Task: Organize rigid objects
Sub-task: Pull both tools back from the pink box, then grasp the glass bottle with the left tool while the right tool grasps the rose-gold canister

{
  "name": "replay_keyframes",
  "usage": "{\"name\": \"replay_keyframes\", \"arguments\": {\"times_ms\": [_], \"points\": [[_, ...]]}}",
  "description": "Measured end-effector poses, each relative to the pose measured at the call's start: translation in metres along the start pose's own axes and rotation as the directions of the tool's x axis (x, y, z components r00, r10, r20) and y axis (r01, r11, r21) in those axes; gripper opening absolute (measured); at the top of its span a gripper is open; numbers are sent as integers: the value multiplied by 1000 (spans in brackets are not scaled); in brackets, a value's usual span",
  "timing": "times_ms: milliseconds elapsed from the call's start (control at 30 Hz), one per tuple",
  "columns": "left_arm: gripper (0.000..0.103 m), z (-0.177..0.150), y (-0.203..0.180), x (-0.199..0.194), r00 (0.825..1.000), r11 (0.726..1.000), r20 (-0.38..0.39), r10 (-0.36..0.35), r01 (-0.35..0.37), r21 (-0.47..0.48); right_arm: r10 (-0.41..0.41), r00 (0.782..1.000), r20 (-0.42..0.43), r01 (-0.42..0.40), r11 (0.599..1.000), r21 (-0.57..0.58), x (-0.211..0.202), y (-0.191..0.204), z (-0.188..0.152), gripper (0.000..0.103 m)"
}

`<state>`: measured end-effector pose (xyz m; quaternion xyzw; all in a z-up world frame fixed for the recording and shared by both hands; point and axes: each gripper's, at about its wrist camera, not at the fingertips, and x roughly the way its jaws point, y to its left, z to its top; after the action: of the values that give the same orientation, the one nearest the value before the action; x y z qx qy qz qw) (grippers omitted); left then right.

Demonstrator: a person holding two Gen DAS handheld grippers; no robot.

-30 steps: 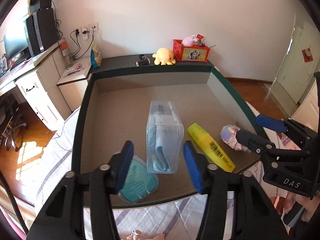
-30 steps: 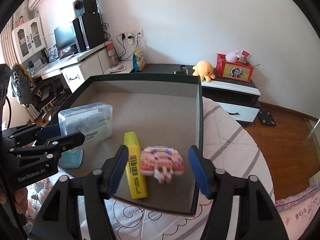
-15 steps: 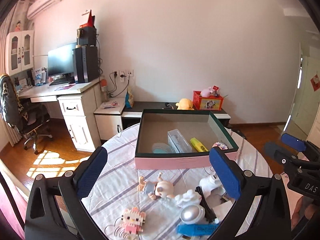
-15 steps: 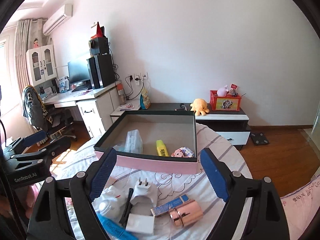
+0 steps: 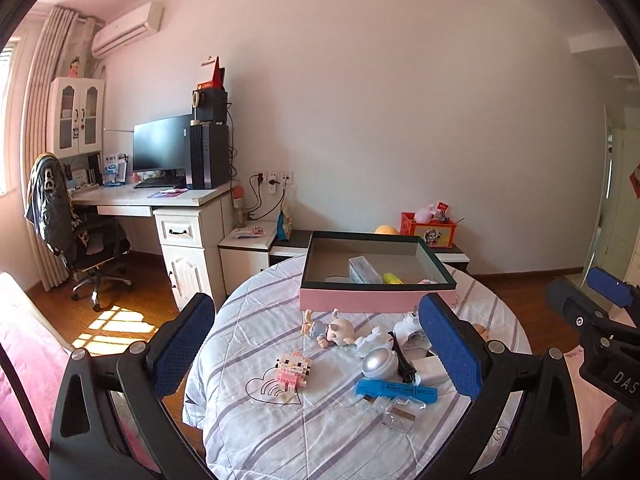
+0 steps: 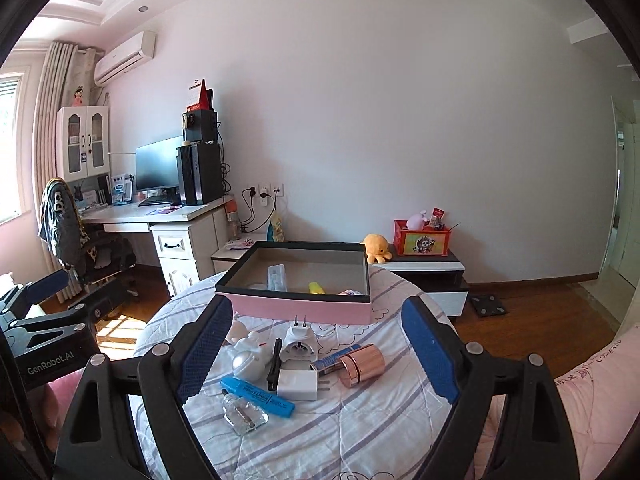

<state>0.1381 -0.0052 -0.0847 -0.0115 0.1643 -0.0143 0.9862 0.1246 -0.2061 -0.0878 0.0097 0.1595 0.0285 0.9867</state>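
We hover both claws, left (image 5: 316, 344) and right (image 6: 316, 346), wide open and empty: four items sit in the box (image 6: 296, 312), roughly ten wait on the table (image 6: 360, 420).

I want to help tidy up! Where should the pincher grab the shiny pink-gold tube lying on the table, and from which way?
Grab the rose-gold tube around its middle, coming down from above with the right gripper, which is open and nearest. It lies on its side, angled, so one finger should land on each long side. Its round body may roll, so squeeze across it, not along it.
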Motion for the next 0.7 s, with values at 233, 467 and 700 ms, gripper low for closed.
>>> {"name": "replay_keyframes", "arguments": {"times_ms": [233,467,700], "points": [[103,-2,-4,-19,1000,999,24,8,-9,37,3,1000,15,-3,1000,-9,-17,1,-1,88],[103,-2,-2,-22,999,999,45,20,-21,24,4,1000,21,-4,1000,-14,-21,1,-3,88],[103,-9,10,1,999,1000,-20,25,-25,6,-12,1000,-21,12,1000,5,-6,-9,-13,88]]}}
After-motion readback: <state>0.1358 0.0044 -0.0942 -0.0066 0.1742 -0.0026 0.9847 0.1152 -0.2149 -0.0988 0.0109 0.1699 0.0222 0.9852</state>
